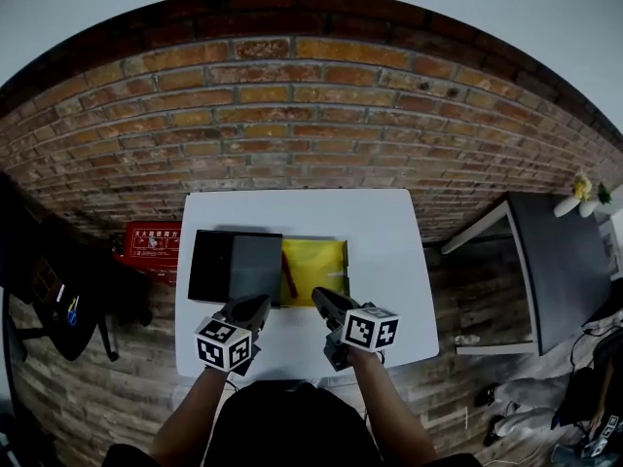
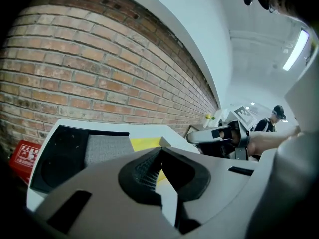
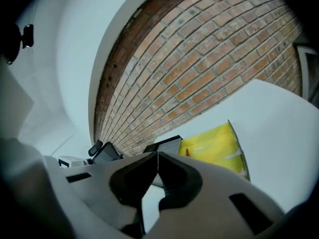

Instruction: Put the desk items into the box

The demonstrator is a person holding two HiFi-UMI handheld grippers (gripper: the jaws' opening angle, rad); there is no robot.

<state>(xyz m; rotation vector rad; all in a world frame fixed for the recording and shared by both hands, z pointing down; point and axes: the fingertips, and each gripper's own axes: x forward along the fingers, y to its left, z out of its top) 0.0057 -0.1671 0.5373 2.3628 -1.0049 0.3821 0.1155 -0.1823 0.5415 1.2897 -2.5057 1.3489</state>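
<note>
A white table (image 1: 394, 246) stands on the plank floor (image 1: 467, 290). Two things lie on it, side by side and touching. A flat black case (image 1: 212, 266) with a grey panel sits just beyond the fingertips of your left gripper (image 1: 257, 307), reaching off to their left. An open yellow box (image 1: 321, 259) sits just ahead of the fingertips of your right gripper (image 1: 322, 298). Both pairs of fingers hang over the table's near strip — white top on either side of them.
</note>
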